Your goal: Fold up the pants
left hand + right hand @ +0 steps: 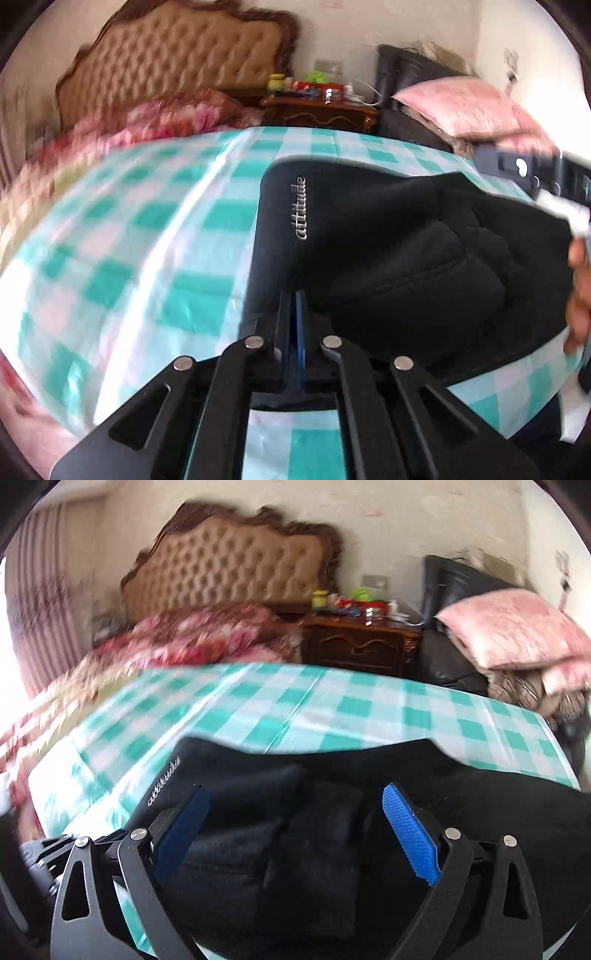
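Black pants [406, 251] with silver "attitude" lettering lie folded in a bundle on the teal-and-white checked bed sheet [147, 240]. My left gripper [293, 306] is shut, its fingers pressed together at the bundle's near left edge; I see no cloth between them. In the right wrist view the pants [314, 849] fill the foreground, and my right gripper [295, 794] hangs open above them, its blue pads [410, 834] wide apart and holding nothing. The right gripper [532, 173] also shows blurred at the far right of the left wrist view, with a hand [580, 291] below it.
A tufted headboard [229, 565] and a red floral quilt [207, 635] lie at the bed's far end. A dark wooden nightstand [362, 646] with small items stands beside it. Pink pillows [517, 631] are piled on a black chair [447, 664] at the right.
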A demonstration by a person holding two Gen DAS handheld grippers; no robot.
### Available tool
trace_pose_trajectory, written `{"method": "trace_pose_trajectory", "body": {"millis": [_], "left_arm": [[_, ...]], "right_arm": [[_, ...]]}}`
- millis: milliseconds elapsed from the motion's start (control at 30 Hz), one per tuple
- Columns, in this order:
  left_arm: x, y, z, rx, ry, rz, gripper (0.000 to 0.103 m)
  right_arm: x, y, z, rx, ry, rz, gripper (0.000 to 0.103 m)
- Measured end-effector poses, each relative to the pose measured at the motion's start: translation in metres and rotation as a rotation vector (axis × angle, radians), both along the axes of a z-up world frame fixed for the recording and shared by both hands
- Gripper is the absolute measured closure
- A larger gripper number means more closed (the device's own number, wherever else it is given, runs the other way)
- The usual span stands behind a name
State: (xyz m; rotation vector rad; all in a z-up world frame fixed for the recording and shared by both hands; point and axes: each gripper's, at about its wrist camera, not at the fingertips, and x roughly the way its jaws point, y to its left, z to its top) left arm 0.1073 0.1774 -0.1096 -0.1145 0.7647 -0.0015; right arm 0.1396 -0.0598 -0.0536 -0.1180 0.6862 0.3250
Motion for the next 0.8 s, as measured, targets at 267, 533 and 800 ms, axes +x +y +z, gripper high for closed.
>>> {"method": "trace_pose_trajectory", "body": {"millis": [267,533,800], "left_arm": [[0.002,0.0,0.007,-0.028,0.032,0.016,0.099],[0.053,0.003,0.055,0.034,-0.004,0.003,0.099],[0.135,0.008,0.0,0.029,0.207,-0.087,0.097]], "right_arm": [[-0.001,0.018,-0.057,-0.039,0.17,0.037,0.01],[-0.004,0.026,-0.075,-0.137,0.143,0.032,0.008],[-0.003,0.025,-0.077,-0.141,0.15,0.034,0.007]]}}
